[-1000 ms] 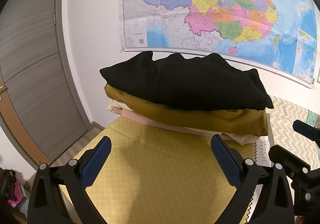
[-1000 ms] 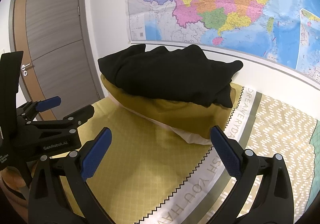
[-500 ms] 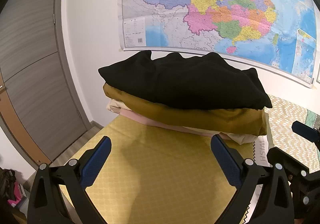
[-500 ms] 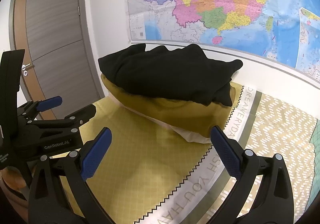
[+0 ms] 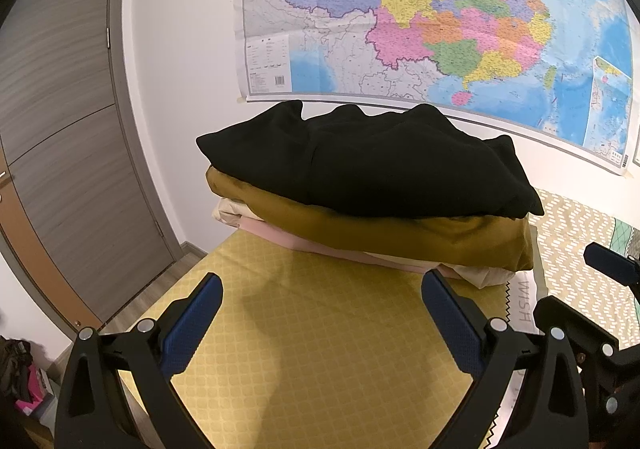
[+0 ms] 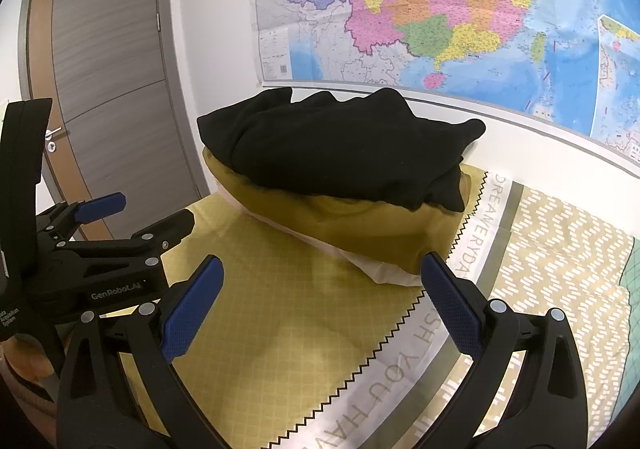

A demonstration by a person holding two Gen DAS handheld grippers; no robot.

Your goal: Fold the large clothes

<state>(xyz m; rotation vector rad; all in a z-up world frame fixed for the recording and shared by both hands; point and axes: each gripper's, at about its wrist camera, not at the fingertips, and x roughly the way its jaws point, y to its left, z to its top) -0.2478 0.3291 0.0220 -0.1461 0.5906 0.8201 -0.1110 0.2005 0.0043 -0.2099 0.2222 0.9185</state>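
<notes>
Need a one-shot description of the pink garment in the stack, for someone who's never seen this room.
Find the wall map; below it a stack of folded clothes sits on the yellow cloth. The pink garment is the thin pale-pink layer under the mustard piece, above the cream one.

Both wrist cameras are looking forward over their own spread blue fingers, low above the yellow bedspread [image 5: 320, 349], facing the wall map [image 5: 420, 17]. The left one is sitting close to the stack of folded clothes [image 5: 368, 185], square-on; the right one is viewing it from further right, also catching the left gripper [image 6: 136, 217]
</notes>
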